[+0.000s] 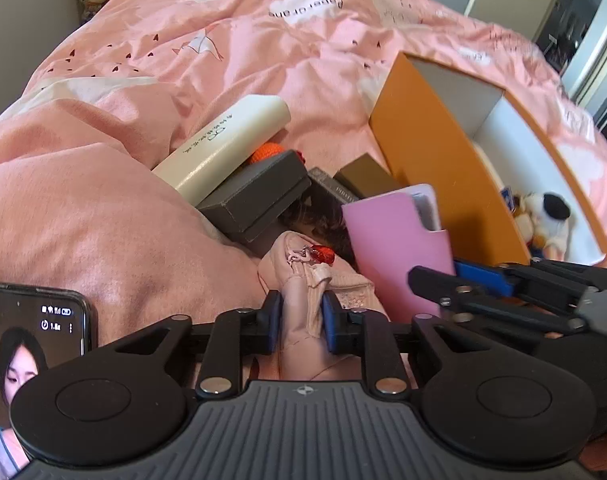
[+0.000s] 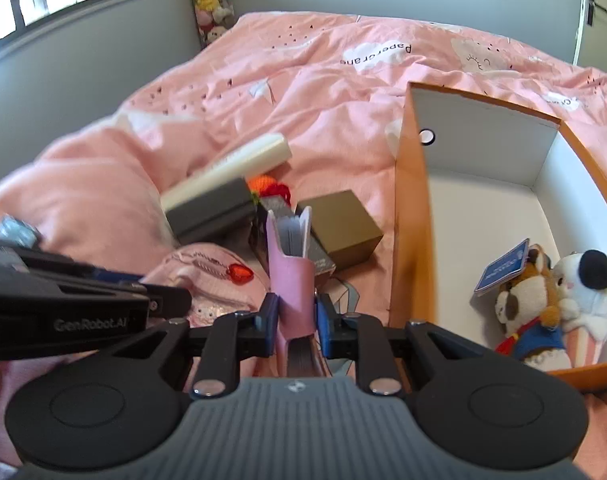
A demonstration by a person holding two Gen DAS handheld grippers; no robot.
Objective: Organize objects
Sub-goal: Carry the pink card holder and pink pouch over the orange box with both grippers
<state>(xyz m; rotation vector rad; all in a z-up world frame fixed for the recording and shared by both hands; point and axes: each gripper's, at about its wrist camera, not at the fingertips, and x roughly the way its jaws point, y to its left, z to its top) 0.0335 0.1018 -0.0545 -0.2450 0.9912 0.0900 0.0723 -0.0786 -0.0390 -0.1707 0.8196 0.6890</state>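
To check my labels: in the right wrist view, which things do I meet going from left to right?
Left gripper → pink pouch → pink notebook in the right gripper → brown box → orange box → plush toys.

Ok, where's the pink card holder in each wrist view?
Left wrist: pink card holder right of centre, upright, gripped from the right by the right tongs.
Right wrist: bottom centre, between the tongs' blue pads.
Shared landmark: the orange box, just right of it in both.
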